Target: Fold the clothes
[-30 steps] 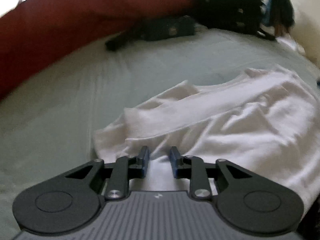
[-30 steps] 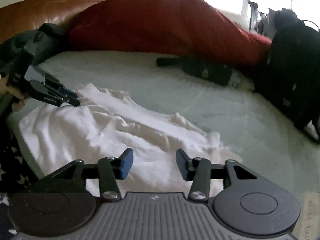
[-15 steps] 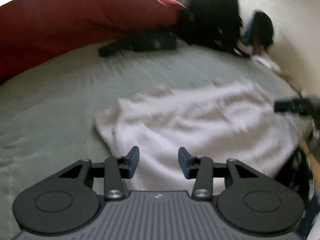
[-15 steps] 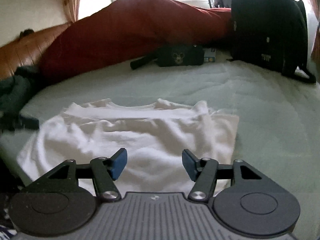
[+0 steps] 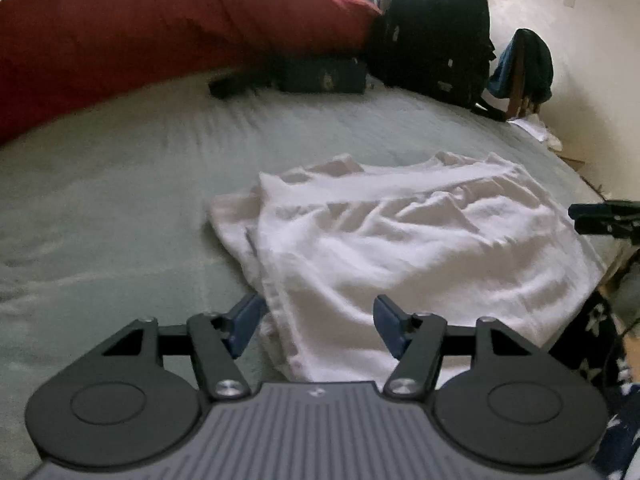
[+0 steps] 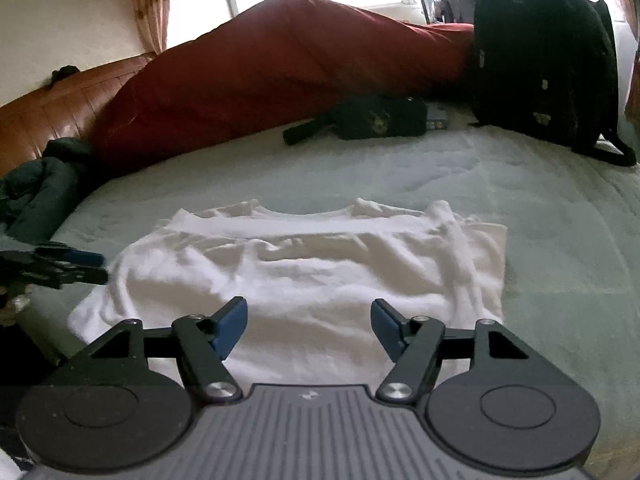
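Note:
A white T-shirt point(image 5: 400, 236) lies partly folded and wrinkled on the pale green bed sheet point(image 5: 120, 184), collar toward the far side. My left gripper point(image 5: 316, 326) is open and empty, raised over the shirt's near left edge. In the right wrist view the shirt point(image 6: 304, 268) lies in front, sleeves folded in. My right gripper point(image 6: 308, 328) is open and empty above its near hem. The left gripper also shows at the left edge of the right wrist view point(image 6: 80, 266); the right gripper shows at the right edge of the left wrist view point(image 5: 580, 220).
A red blanket point(image 6: 288, 68) is heaped along the far side of the bed. A black backpack point(image 6: 544, 60) and a dark pouch point(image 6: 376, 122) lie by it. Dark clothes point(image 6: 36, 188) sit at the left by a brown headboard point(image 6: 60, 112). A wall point(image 5: 592, 40) is at the right.
Both grippers have opened wider and pulled back from the shirt. The left gripper, earlier nearly closed over the fabric, is open. The shirt now lies flatter with its sides folded in.

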Action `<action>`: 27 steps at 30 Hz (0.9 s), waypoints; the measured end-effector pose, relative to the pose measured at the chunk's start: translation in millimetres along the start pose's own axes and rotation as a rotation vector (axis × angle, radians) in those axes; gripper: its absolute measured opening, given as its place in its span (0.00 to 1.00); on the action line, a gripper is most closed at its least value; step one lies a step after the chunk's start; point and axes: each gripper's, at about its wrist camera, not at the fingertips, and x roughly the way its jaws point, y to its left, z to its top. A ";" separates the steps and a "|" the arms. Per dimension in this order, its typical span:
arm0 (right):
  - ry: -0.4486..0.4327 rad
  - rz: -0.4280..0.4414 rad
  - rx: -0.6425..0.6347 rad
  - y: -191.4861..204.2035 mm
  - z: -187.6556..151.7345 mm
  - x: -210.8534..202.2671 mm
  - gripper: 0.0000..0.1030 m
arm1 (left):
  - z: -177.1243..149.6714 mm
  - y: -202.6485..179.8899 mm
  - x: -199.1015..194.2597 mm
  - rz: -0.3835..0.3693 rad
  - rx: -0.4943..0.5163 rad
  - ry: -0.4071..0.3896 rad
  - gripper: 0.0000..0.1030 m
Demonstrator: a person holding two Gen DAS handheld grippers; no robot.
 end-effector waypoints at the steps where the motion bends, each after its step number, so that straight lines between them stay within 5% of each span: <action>1: -0.001 0.000 -0.008 3.4 0.5 -0.2 0.71 | 1.6 3.1 6.2 -0.024 -0.011 0.013 0.61; 10: 0.017 -0.013 -0.017 14.3 2.4 5.3 0.72 | 3.5 11.7 4.4 -0.166 -0.044 -0.033 0.67; 16: 0.033 -0.007 -0.025 21.2 1.0 12.8 0.72 | -8.5 36.7 10.7 -0.282 -0.194 0.002 0.68; 19: 0.032 -0.009 -0.025 21.1 1.8 12.0 0.73 | -12.0 36.1 -0.2 -0.326 -0.142 0.019 0.68; 23: 0.028 -0.007 -0.013 18.6 1.9 12.3 0.76 | -11.9 23.7 -14.1 -0.299 -0.021 0.009 0.69; 27: 0.038 -0.004 -0.007 20.6 0.3 15.9 0.76 | -3.5 23.8 -2.0 -0.272 -0.012 0.011 0.69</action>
